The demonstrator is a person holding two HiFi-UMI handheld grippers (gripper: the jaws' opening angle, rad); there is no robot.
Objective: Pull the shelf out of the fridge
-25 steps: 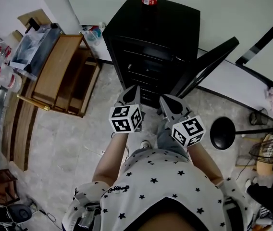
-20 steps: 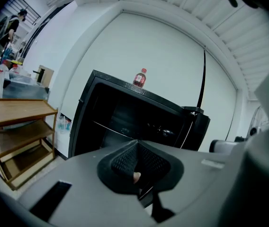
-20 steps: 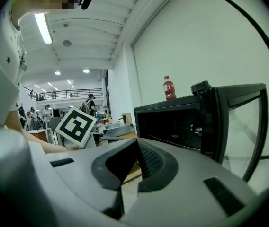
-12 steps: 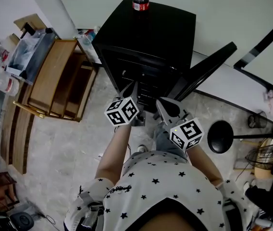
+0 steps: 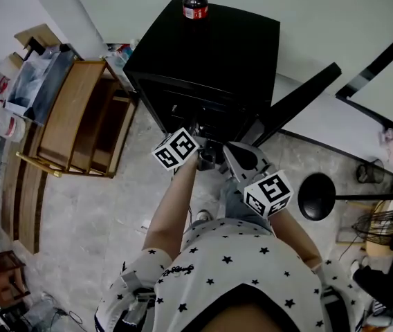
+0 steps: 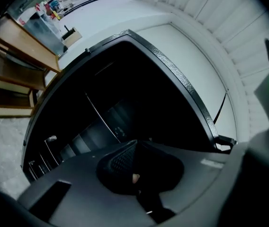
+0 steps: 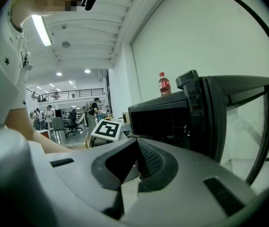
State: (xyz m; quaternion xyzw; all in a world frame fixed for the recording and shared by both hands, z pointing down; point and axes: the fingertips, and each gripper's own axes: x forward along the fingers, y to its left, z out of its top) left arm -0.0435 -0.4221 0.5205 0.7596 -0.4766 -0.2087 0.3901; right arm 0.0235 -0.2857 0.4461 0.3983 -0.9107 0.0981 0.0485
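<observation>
We see the shelf [image 6: 94,134] inside the open black fridge [image 5: 210,54], dark and ribbed; 1 cola bottle [image 5: 195,1] on top. Left gripper [image 6: 135,143] at the opening and right gripper [image 7: 137,143] outside both have jaws together, empty.

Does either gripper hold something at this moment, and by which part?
Nothing is held. The left gripper and the right gripper both have their jaws together, with nothing between them.
</observation>
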